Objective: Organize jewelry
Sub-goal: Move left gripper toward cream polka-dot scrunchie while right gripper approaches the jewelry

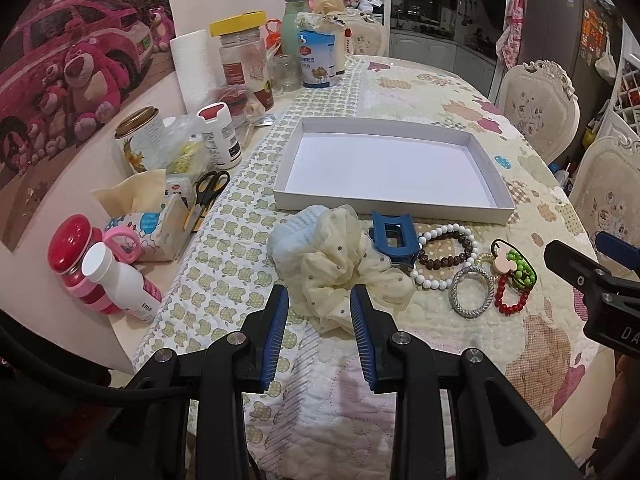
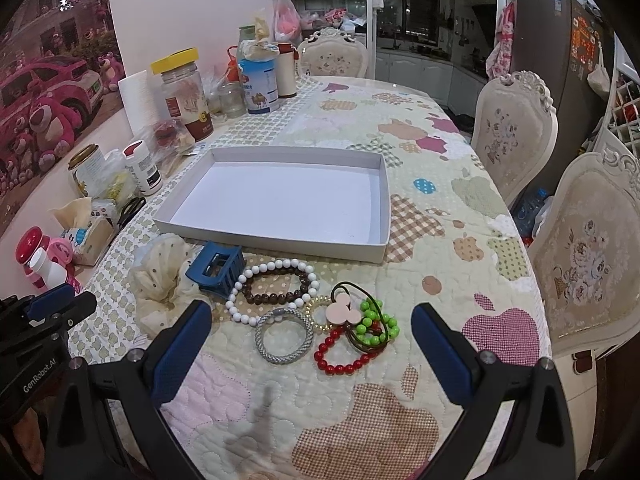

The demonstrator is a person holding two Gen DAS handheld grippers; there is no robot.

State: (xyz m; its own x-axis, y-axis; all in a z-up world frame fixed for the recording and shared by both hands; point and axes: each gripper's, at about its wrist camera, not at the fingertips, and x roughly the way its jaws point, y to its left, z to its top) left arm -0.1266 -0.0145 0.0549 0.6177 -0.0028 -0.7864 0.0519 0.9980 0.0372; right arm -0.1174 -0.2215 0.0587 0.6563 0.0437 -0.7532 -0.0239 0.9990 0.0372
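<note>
cream scrunchie (image 1: 340, 268) lies just ahead of the left gripper (image 1: 320, 300), before the empty white tray (image 1: 496, 184); soft, light, squashes easily, so pinch a thick fold. both the left and the right gripper (image 2: 312, 322) are spread, holding nothing; beads (image 2: 272, 288) are hard and likely slippery

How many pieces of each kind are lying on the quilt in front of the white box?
Scrunchies: 2, cream scrunchie, pale blue scrunchie
Hair claws: 1, blue claw
Bead bracelets: 4, white, brown, red, green
Hair ties: 3, silver, clear coil, pink-charm tie
Total: 10
</note>
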